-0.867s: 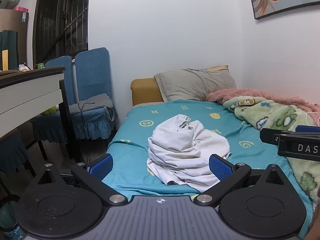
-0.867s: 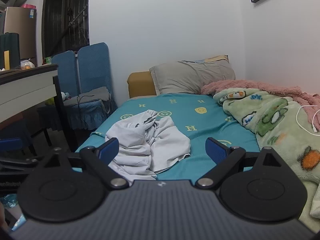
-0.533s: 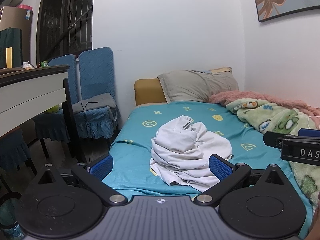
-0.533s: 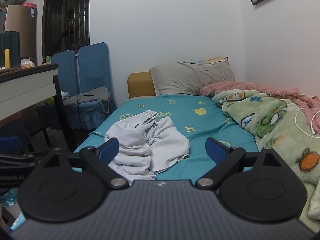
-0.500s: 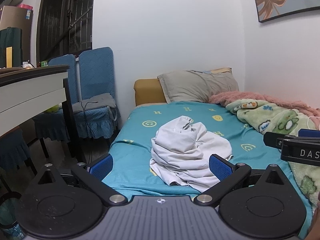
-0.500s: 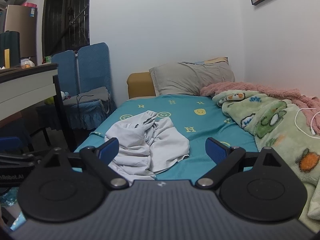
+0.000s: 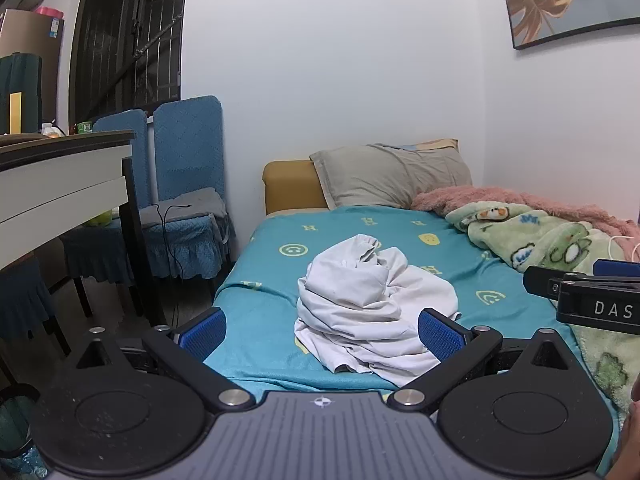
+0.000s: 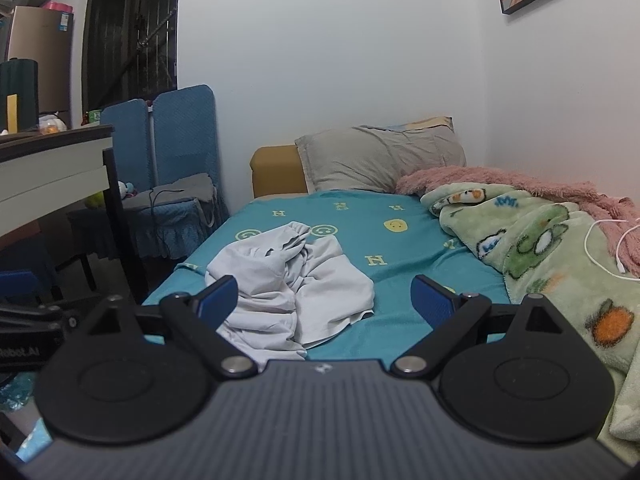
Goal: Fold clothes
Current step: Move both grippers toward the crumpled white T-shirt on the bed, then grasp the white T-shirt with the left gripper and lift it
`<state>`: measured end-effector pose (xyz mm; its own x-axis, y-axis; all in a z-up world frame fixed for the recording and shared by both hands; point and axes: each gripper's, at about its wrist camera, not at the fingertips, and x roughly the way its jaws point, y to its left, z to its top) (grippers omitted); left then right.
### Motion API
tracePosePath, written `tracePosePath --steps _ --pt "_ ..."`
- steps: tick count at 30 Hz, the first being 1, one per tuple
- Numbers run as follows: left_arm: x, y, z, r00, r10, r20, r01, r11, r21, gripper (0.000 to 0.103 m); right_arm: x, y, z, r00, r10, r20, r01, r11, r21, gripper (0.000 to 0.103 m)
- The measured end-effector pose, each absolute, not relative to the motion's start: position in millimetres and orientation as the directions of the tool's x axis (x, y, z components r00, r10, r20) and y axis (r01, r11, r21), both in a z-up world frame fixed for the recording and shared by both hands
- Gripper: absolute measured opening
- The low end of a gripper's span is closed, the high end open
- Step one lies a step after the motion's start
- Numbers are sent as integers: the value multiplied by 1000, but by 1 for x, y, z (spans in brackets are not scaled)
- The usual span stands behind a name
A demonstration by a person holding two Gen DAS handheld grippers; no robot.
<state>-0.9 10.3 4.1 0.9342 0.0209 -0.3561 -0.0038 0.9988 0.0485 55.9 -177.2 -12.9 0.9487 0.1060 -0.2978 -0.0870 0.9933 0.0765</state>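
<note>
A crumpled pale grey garment [image 7: 368, 304] [image 8: 292, 292] lies in a heap on the teal bed sheet [image 7: 272, 280] [image 8: 400, 256], near the bed's foot and left edge. My left gripper [image 7: 322, 332] hovers short of the heap, jaws wide open, nothing between its blue pads. My right gripper [image 8: 324, 298] is also wide open and empty, held back from the garment, which lies ahead and slightly left. The right gripper's black body shows at the right edge of the left wrist view.
A green cartoon blanket [image 8: 552, 256] and pink fleece [image 8: 520, 184] cover the bed's right side, with a white cable [image 8: 604, 248] on them. A grey pillow [image 7: 392, 176] lies at the head. Blue chairs [image 7: 180, 200] and a desk [image 7: 60, 176] stand to the left.
Both grippers have shifted only slightly, so the view has drifted a little. The garment has not moved and both sets of jaws stay wide.
</note>
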Motion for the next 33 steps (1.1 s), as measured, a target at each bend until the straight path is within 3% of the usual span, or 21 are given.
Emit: tracePosePath --steps 15,24,33 --pt "5 14 -7 927 -3 -375 0 1000 -8 103 50 -176 -11 955 117 -272 -90 990 109 95" --pt "10 20 -14 921 -40 -388 -1 995 -104 103 76 -170 -1 950 137 -280 -101 985 140 95" --pt "50 2 -37 889 -4 -458 7 1000 4 103 119 -179 40 964 136 -230 -103 984 149 95"
